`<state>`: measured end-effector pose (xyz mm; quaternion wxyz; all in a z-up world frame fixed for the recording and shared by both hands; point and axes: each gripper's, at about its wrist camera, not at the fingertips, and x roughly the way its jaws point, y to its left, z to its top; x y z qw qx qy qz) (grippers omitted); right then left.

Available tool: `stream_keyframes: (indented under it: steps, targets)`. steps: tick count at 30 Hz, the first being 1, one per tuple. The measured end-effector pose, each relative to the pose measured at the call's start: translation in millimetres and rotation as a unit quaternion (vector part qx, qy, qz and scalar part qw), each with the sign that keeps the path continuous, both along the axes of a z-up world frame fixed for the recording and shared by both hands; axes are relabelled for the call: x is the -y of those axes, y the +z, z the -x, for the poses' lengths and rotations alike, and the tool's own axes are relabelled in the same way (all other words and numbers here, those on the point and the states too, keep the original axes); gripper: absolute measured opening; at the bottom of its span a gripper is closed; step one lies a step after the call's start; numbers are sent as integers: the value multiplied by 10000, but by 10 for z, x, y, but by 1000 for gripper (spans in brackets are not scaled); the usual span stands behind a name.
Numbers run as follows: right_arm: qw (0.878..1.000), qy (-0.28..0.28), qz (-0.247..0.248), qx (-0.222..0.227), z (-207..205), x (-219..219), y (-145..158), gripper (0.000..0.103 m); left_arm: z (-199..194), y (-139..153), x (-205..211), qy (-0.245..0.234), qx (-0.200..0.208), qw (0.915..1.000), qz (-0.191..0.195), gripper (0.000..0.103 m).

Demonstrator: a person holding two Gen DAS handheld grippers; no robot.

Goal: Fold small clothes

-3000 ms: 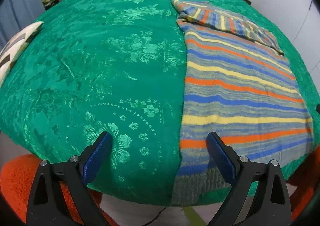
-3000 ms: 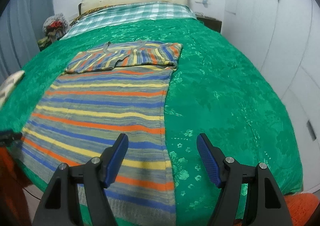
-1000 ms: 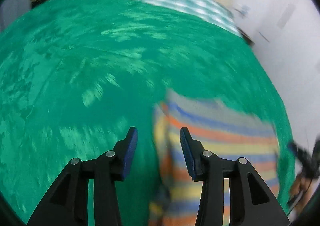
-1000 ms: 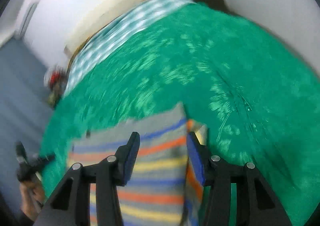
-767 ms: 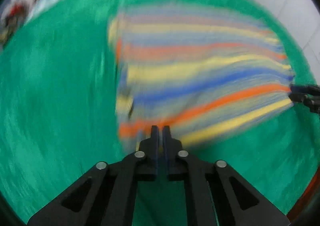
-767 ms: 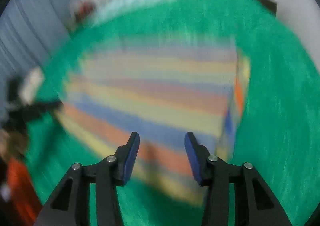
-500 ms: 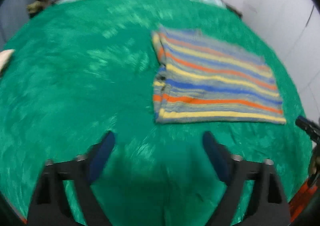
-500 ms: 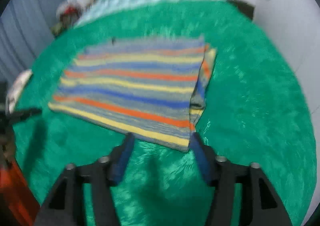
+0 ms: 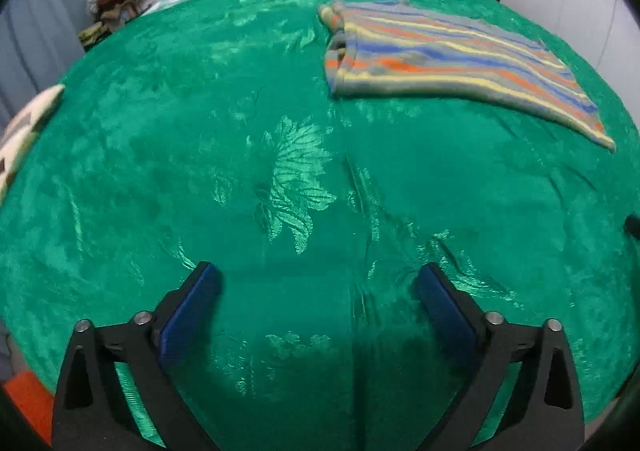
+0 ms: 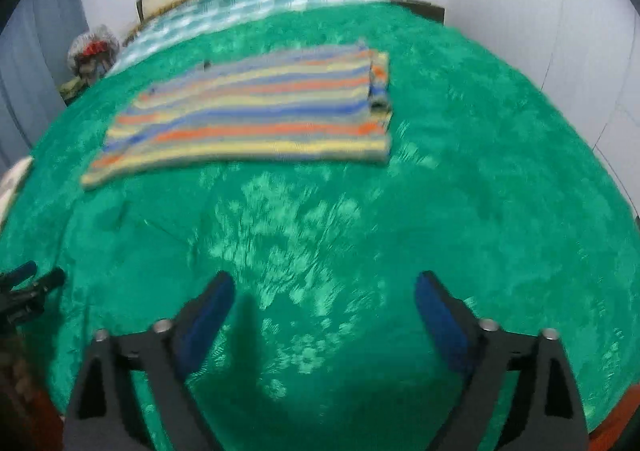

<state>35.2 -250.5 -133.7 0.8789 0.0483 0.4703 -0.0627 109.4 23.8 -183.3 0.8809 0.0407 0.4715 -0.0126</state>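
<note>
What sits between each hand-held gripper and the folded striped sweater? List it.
Nothing visible. Only bare green patterned bedspread lies between the left hand-held gripper, its jaws opening and empty, and the folded striped knit sweater. The right hand-held gripper, also opening and empty, faces the same open stretch of bedspread.

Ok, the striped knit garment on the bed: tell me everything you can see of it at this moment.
The striped knit garment lies folded flat on the green bedspread, a wide rectangle with stripes of grey, blue, orange and yellow running along its length. It looks like soft knitted wool. At one short end, folded layers and a grey ribbed edge stick out past the top layer. It sits toward the far half of the bed, short of the checked sheet. Only the bedspread touches it; both grippers are well clear of it.
</note>
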Motion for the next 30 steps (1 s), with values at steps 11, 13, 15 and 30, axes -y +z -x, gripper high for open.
stream_keyframes:
  steps: [11, 13, 15, 30]
  targets:
    - [9972, 240, 709, -19, 46, -199, -268, 103, 35, -60, 9, -78, 90, 9999, -40, 102]
    - [9971, 239, 727, -23, 44, -208, -268, 103, 66, -65, 27, -76, 97, 9999, -52, 102]
    - [9969, 241, 742, -38, 50, -230, -271, 103, 88, -64, 41, -78, 110, 9999, -61, 102]
    - [9962, 255, 827, -51, 39, -236, -291, 103, 89, -67, 41, -85, 133, 9999, -71, 102]
